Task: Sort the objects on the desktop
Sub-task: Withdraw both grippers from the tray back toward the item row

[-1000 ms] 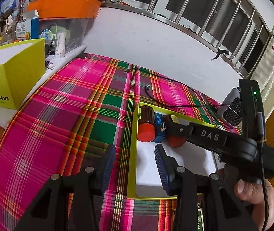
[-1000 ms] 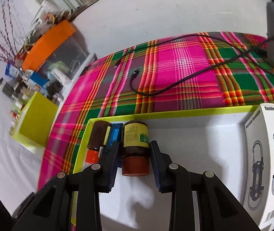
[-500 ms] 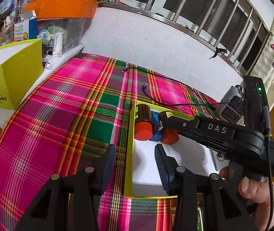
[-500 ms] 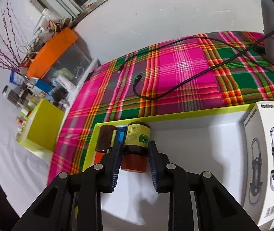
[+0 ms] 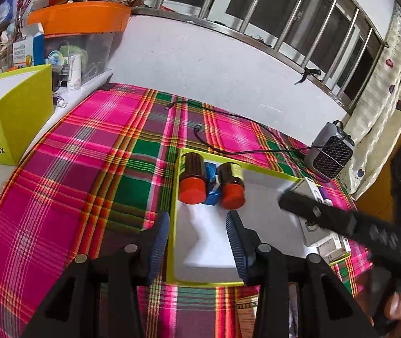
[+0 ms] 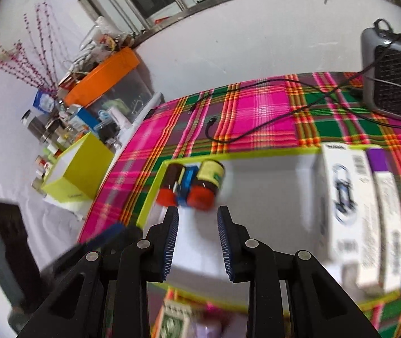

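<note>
right gripper hangs short of the bottle lying in the tray's far-left corner, jaws apart and empty; left gripper, jaws apart, straddles the tray rim. retreat straight, clearing the boxes.

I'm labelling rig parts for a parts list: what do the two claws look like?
Both alike: the left claw and right claw have black angular frames with silver round bolts and blue ribbed pads. The right tool's long black body is blurred.
</note>
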